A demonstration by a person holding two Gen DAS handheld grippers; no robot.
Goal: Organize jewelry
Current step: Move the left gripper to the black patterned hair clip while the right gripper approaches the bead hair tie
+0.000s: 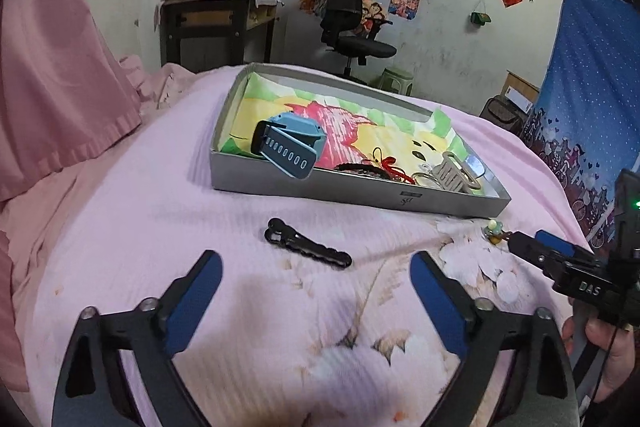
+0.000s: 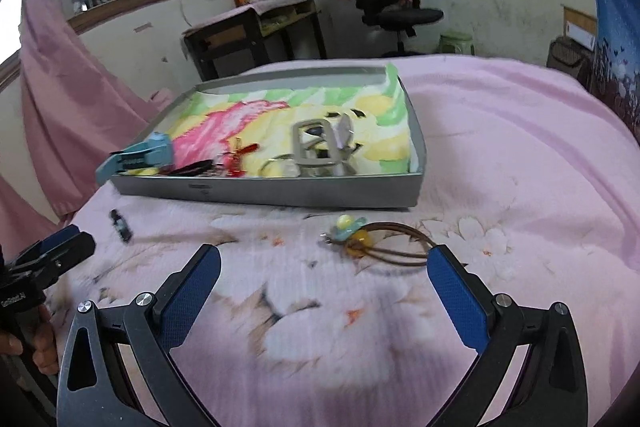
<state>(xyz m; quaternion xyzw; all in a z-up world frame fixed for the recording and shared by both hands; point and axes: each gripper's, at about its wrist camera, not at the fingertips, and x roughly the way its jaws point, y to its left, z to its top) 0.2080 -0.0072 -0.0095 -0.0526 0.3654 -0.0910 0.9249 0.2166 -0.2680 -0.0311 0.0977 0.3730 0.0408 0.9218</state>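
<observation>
One tray (image 1: 360,193), one hair clip (image 1: 307,249) — one hair tie (image 2: 384,241)

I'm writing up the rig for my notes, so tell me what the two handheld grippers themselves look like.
Both match: the left gripper and right gripper have black angular linkage arms with silver pivot bolts and textured blue pads on the fingers. In the left wrist view, the right gripper's body shows white lettering, a green indicator light and a thin black cable. Bare hands, no sleeves visible.
</observation>
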